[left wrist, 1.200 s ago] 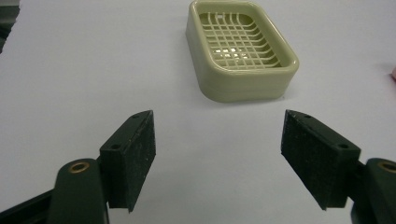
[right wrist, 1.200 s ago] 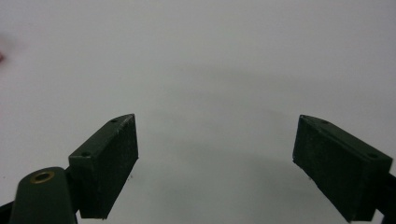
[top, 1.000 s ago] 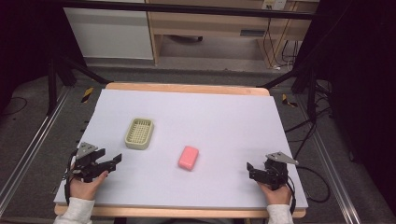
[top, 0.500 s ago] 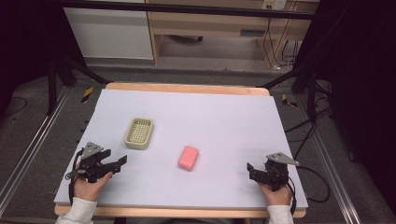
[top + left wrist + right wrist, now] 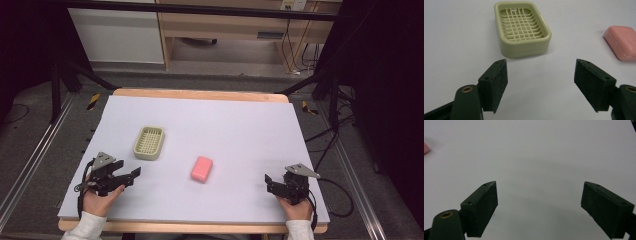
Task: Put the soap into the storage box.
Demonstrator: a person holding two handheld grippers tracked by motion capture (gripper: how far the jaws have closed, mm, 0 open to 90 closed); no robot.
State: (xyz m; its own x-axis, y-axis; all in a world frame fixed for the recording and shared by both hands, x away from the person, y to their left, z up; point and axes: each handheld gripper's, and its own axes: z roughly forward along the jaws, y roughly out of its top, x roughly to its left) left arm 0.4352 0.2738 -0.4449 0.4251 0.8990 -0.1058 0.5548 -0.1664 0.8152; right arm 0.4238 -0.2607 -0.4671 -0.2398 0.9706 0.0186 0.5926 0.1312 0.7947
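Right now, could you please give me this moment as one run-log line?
left claw: open, facing soap dish | right claw: open, empty | pink soap: on table, beside dish

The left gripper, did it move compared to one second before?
Yes, slightly. In the high view the left gripper has shifted toward the pink soap, its open jaws reaching a little further right below the soap dish.

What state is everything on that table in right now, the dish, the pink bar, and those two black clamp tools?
Soap dish: empty, right way up, flat on the table.
Pink soap bar: lying flat on the table, apart from the dish, untouched.
Left gripper: jaws open, nothing between them, pointed toward the dish.
Right gripper: jaws open, nothing between them, over bare table.
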